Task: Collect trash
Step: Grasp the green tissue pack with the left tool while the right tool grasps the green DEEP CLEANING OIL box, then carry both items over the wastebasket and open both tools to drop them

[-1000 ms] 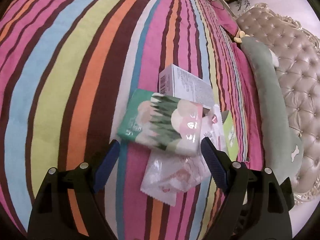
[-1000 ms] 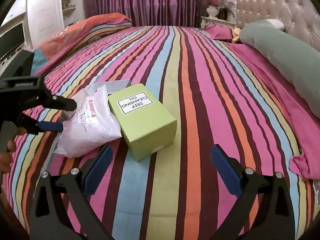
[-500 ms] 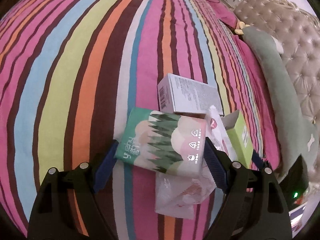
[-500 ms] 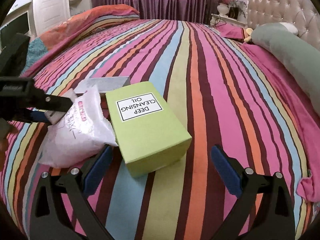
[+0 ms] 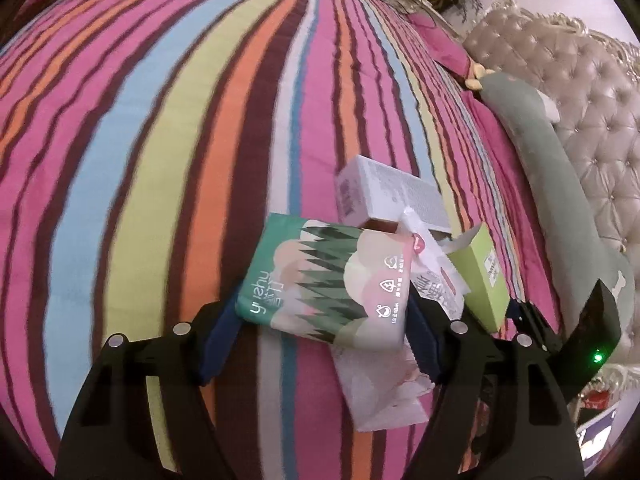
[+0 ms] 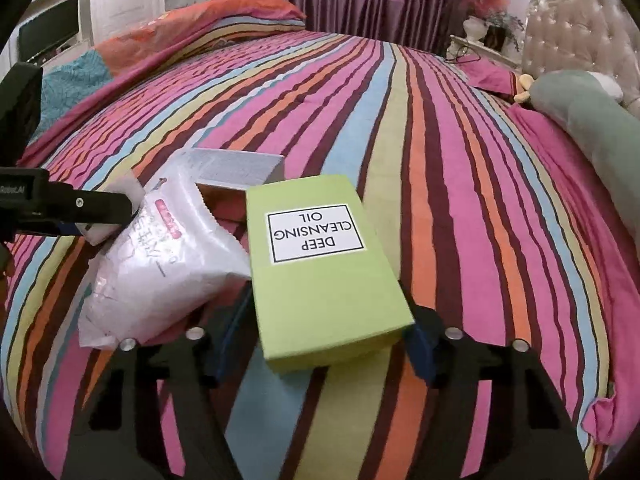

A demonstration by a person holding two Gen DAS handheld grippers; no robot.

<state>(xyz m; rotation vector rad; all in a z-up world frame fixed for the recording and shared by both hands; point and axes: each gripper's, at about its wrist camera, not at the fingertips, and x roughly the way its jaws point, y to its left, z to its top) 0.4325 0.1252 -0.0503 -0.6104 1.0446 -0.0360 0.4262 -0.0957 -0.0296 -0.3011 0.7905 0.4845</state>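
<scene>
A heap of trash lies on the striped bedspread [image 5: 168, 168]. In the left wrist view a green tissue pack [image 5: 328, 284] sits between the fingers of my left gripper [image 5: 320, 320], which stands open around it. Under it lies a white plastic wrapper [image 5: 384, 392], with a white carton [image 5: 392, 196] behind. In the right wrist view a lime green "Deep Cleansing Oil" box [image 6: 324, 264] lies between the fingers of my open right gripper [image 6: 320, 340]. The white wrapper [image 6: 168, 264] and the white carton [image 6: 236, 168] lie to its left, beside the left gripper [image 6: 64, 208].
A grey-green bolster pillow [image 5: 560, 184] lies along the tufted headboard [image 5: 580, 92] on the right. A folded orange quilt [image 6: 192, 28] sits at the far end of the bed, and a nightstand with flowers [image 6: 480, 36] stands beyond.
Both grippers have moved forward. The tissue pack now sits between the left fingers and the green box between the right fingers. The jaws have narrowed slightly.
</scene>
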